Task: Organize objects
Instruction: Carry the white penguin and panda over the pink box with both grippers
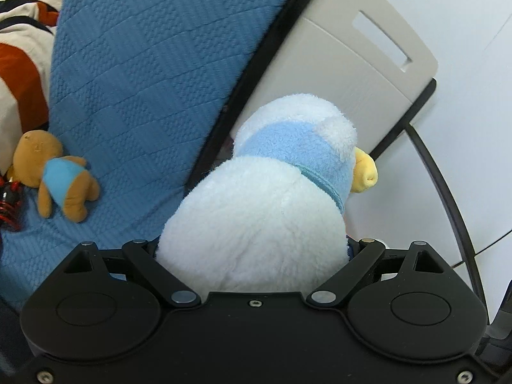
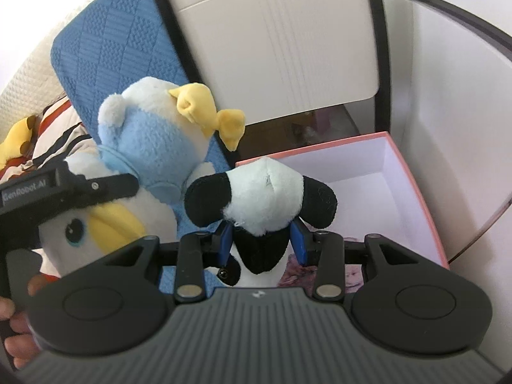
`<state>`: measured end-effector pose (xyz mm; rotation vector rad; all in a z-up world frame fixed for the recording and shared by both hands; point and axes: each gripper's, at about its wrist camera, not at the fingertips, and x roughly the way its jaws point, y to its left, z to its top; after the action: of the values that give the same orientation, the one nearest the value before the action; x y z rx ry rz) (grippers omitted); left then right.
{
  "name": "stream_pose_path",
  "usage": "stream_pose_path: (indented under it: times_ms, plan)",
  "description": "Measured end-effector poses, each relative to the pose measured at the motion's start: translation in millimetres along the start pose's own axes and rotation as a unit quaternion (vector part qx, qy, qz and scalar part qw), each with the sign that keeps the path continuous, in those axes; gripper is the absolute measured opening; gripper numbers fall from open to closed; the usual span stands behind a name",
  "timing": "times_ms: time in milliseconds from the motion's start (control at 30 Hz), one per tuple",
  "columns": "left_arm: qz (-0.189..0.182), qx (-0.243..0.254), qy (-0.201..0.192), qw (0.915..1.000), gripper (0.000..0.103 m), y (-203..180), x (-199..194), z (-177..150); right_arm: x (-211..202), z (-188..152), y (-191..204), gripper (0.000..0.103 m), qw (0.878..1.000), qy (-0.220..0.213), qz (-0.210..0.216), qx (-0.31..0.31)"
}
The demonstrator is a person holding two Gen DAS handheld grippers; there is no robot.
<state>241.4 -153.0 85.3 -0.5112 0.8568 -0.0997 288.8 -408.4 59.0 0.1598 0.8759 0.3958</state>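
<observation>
My left gripper (image 1: 252, 246) is shut on a white plush duck (image 1: 256, 211) with a light blue top and yellow feet; its body fills the space between the jaws. The same duck shows in the right wrist view (image 2: 150, 147), held by the left gripper (image 2: 108, 185) above the blue cushion. My right gripper (image 2: 262, 240) is shut on a black and white plush panda (image 2: 265, 198), held upside down just left of an open pink box (image 2: 425, 192) with a white inside. A small brown plush bear (image 1: 54, 176) in a blue shirt lies on the blue cushion at the left.
A blue quilted cushion (image 1: 144, 73) leans on a beige chair back (image 1: 336, 73) with a black frame. A striped orange and white fabric (image 1: 19, 48) lies at far left beside a red coiled object (image 1: 11, 204). A yellow plush (image 2: 16, 137) lies far left. A round black-rimmed white table (image 2: 464, 73) holds the box.
</observation>
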Motion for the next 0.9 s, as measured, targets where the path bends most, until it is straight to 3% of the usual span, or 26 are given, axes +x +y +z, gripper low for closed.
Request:
stream_pose_path:
  times_ms: [267,500,900]
  plan:
    - [0.0,0.008,0.022,0.9997,0.09,-25.2,35.5,-16.3,19.3,-15.9,-47.1,0.041,1.0,0.017,-0.008,0.009]
    - [0.042,0.034,0.042,0.9976,0.09,-44.0,82.2,-37.5,55.9,-31.8,-84.9,0.041,0.999,0.041,-0.001,0.023]
    - [0.058,0.062,0.108,0.9905,0.09,-65.4,159.6,-73.0,104.6,-46.9,-128.3,0.041,0.996,0.081,-0.011,0.028]
